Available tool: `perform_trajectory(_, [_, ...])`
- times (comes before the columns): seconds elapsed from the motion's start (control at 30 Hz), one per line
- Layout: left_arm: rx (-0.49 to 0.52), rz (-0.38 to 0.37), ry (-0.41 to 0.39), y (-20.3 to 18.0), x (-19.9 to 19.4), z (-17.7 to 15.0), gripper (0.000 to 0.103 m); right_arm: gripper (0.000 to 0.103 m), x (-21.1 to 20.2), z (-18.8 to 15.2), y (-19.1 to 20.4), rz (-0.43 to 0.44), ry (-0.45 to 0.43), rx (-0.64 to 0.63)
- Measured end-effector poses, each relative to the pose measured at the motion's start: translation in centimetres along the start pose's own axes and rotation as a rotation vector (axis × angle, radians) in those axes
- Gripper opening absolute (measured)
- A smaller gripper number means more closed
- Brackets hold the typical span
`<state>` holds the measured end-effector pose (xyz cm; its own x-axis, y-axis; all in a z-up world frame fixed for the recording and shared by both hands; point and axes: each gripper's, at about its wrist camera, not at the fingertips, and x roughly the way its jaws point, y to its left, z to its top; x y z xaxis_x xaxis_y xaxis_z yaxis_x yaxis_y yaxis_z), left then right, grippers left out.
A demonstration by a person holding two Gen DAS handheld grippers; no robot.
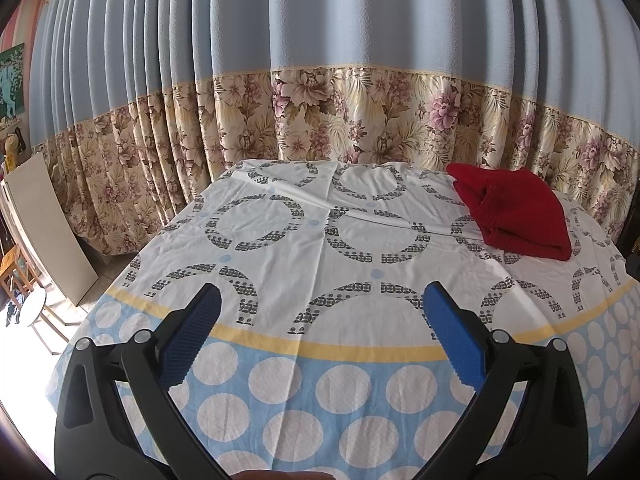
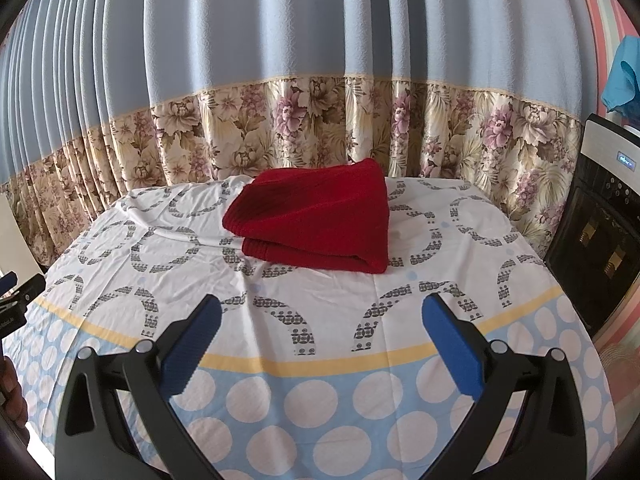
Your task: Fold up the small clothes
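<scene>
Red knitted cloth (image 2: 316, 220), folded into a thick soft square, rests at twelve o'clock on the circle-patterned table (image 2: 320, 364), while the left gripper (image 1: 320, 336) and right gripper (image 2: 320, 340) hang wide open near six o'clock, holding nothing, so folding looks finished.

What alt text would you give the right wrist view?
A folded red garment lies toward the far side of a table covered with a patterned cloth. In the foreground the right hand-held gripper is open and empty, short of the garment. A blue and floral curtain hangs behind.
</scene>
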<state>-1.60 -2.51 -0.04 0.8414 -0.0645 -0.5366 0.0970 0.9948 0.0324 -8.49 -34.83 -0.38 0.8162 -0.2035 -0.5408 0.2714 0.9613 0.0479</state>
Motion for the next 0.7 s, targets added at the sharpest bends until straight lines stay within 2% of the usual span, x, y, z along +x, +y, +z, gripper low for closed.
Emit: perform_trajectory(0.7, [-0.006, 0.011, -0.008, -0.06, -0.27, -0.07, 0.1, 0.1, 0.06, 0.2, 0.43, 0.011, 0.012, -0.007])
